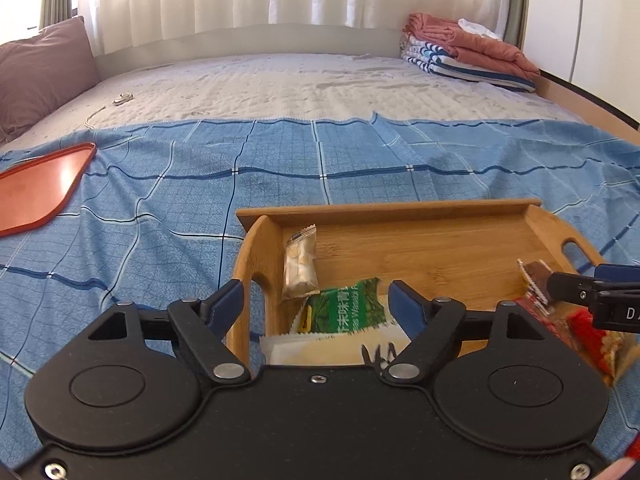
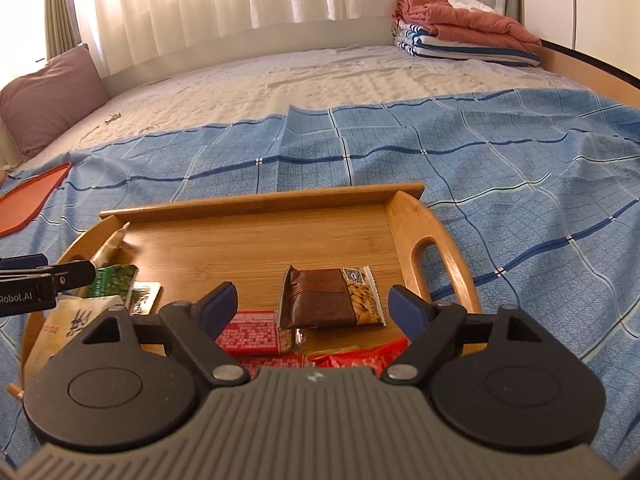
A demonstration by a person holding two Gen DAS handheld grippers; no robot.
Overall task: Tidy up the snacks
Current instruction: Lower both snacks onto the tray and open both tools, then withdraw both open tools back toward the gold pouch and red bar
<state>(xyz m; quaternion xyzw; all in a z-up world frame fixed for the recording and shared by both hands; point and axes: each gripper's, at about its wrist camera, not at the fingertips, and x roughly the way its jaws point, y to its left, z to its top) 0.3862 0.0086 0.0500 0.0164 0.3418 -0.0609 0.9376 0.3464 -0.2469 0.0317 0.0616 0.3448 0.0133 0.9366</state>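
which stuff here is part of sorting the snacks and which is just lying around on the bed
Part of the job:
- wooden tray
- brown almond snack pack
- green wasabi pack
- pale wrapped snack
- red packets

Just lying about:
- orange tray
- folded blankets
- pillow
- blue checked sheet

**Readable print on grippers and snack packs**

The left hand-held gripper (image 2: 24,288), seen from the right wrist view, bears "Robot.AI" in white. The right hand-held gripper (image 1: 600,292) shows only "D" and part of another letter at the picture's edge. The green packet (image 1: 344,304) at the wooden tray's (image 1: 400,208) left end carries Chinese characters and "Wasabi". The brown packet (image 2: 332,296) has a QR code.
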